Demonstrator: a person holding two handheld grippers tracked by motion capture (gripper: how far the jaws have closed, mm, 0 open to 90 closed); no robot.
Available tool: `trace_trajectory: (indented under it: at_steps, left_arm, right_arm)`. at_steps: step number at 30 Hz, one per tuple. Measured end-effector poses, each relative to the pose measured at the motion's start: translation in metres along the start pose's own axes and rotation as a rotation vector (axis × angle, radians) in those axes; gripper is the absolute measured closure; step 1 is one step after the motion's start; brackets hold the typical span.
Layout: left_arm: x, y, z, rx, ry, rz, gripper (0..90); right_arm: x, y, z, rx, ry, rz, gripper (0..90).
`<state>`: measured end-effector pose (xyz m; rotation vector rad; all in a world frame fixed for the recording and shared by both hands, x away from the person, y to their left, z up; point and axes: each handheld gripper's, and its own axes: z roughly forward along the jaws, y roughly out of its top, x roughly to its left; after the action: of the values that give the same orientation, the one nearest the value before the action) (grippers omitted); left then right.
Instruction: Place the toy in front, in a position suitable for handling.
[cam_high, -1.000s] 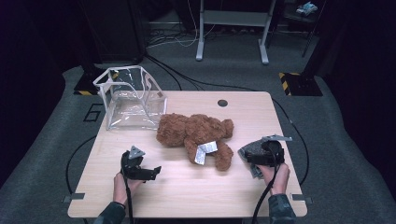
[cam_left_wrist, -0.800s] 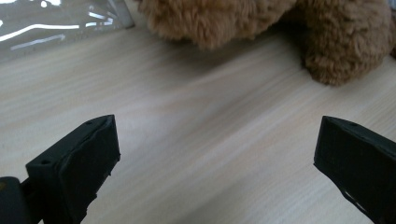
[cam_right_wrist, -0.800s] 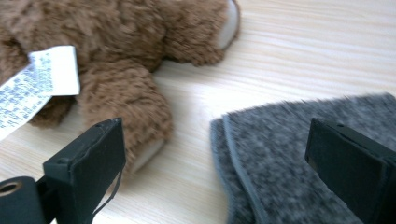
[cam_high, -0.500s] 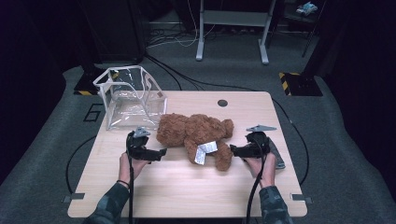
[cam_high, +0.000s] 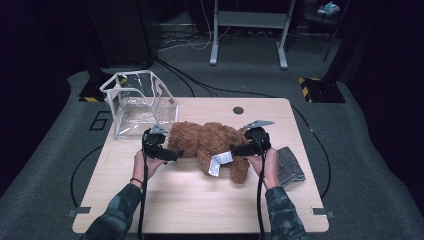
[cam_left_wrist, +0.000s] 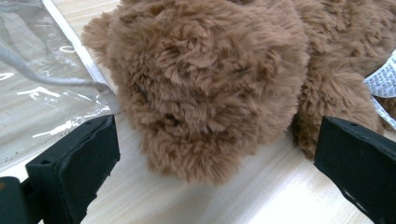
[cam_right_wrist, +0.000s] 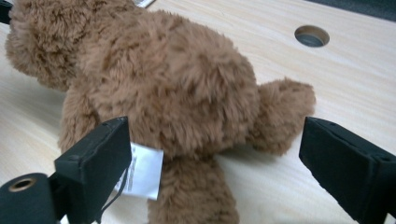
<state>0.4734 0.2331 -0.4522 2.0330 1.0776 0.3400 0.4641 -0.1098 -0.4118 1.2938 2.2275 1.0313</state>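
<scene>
1. We hold the left tool (cam_high: 172, 154) at one end of the brown teddy bear (cam_high: 210, 142), which lies flat on the wooden bench (cam_high: 190, 200) between our two tools.
2. In the left gripper view, the left tool's black jaws stand wide apart, one on each side of the bear's head (cam_left_wrist: 205, 88), and neither pad presses into the fur; this tool is released.
3. Just beyond the left tool, on its far side from us, stands a clear plastic box (cam_high: 140, 102) with white edging, its wall close beside the bear's head.
4. We hold the right tool (cam_high: 235, 149) at the bear's other end, pointing in toward the left tool.
5. In the right gripper view, the right tool's jaws have just been closing a little, yet they are spread wide around the bear's rump (cam_right_wrist: 177, 88), with clear gaps to the fur; this tool is released too.
6. A white care label (cam_right_wrist: 140, 170) hangs from the bear right beside one jaw of the right tool.
7. Past the right tool's other jaw, farther across the bench, we see a round cable hole (cam_right_wrist: 311, 35).
8. Behind the right tool, near our right hand (cam_high: 267, 162), a grey cloth (cam_high: 290, 165) lies at the bench's edge.
</scene>
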Motion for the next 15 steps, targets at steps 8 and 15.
trace_trajectory:
  at_steps: [8, 15]
  left_arm:
    - [0.003, 0.000, 0.013, 0.016, 0.025, 0.003, 8.4]
    - [0.000, -0.001, 0.021, 0.014, 0.015, 0.012, 19.6]
  right_arm:
    - [0.001, 0.012, 0.021, 0.006, 0.009, -0.013, 14.1]
    - [-0.004, 0.012, 0.041, 0.027, 0.036, 0.010, 19.5]
